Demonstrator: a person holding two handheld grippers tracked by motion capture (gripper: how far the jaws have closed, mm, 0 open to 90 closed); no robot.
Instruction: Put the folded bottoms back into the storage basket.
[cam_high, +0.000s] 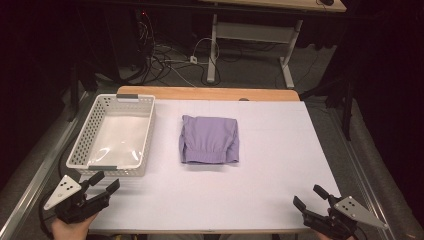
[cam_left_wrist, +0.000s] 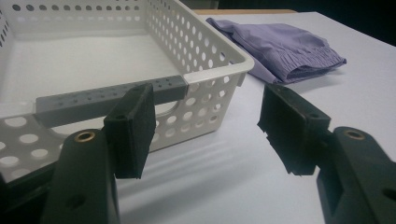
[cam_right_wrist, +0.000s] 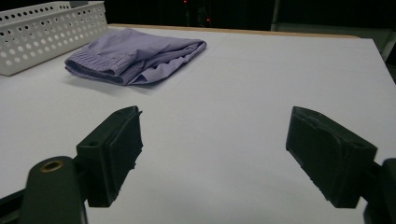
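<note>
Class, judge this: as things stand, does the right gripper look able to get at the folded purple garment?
Probably yes. The right gripper has open jaws, and bare white table lies between it and the purple garment; the white basket stands off to the side.

We count one folded purple garment (cam_high: 209, 139), one white basket (cam_high: 83, 141), and one white table (cam_high: 280, 165) under both. We've also got two grippers, the left gripper (cam_high: 105, 183) and the right gripper (cam_high: 308, 196), each with two black jaws.

The folded garment (cam_high: 209, 139) lies mid-table (cam_high: 280, 180), the basket (cam_high: 82, 142) just left of it.
</note>
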